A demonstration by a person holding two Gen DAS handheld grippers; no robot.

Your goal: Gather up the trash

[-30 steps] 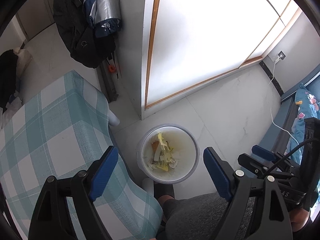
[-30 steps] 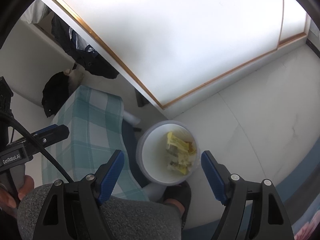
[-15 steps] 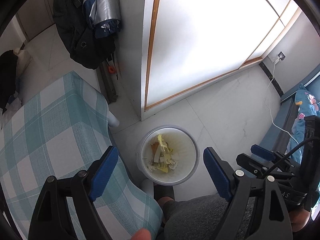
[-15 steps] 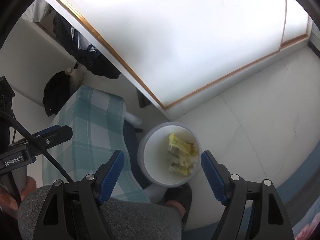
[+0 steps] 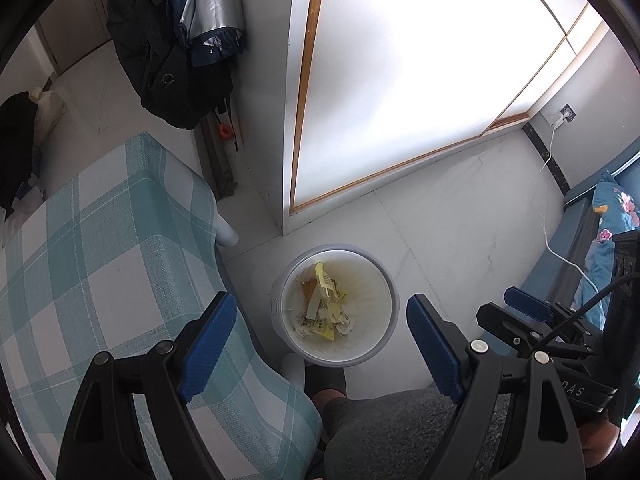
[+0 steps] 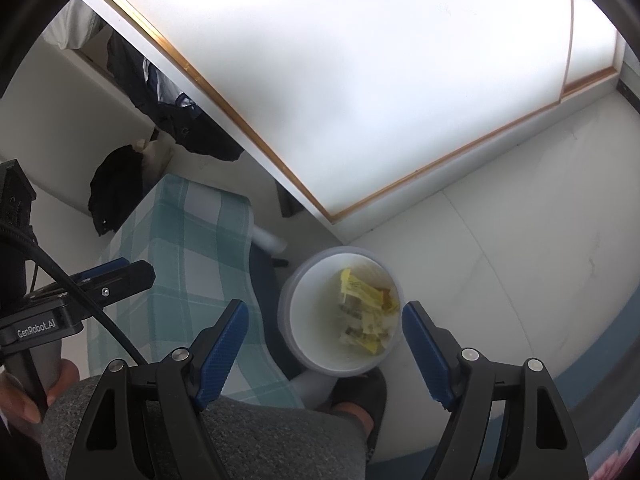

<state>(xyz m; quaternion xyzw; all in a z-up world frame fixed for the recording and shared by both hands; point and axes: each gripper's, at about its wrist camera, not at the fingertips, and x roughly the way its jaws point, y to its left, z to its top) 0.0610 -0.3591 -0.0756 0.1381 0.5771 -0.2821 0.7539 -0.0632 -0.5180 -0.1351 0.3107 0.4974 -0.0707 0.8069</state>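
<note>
A white round trash bin (image 5: 280, 300) (image 6: 286, 320) stands on the floor below both grippers. Inside it lie yellow wrappers and scraps of paper (image 5: 322, 312) (image 6: 366, 312). My left gripper (image 5: 320, 336) hangs high above the bin, open, with nothing between its blue pads. My right gripper (image 6: 324, 336) is also open and empty, likewise high over the bin. In the left wrist view the right gripper's body (image 5: 536, 324) shows at the right edge. The left gripper's body (image 6: 80, 284) shows at the left of the right wrist view, held by a hand (image 6: 24, 396).
A table with a teal checked cloth (image 5: 100, 248) (image 6: 188, 240) stands left of the bin. The person's grey trouser leg (image 5: 392, 436) and dark shoe (image 6: 360, 392) are just in front of the bin. A white sliding door (image 5: 400, 80) rises behind; dark jackets (image 5: 168, 40) hang at its left.
Both views have shifted only very slightly; the bin sits a touch lower in the frames. Both grippers stay open and empty.
</note>
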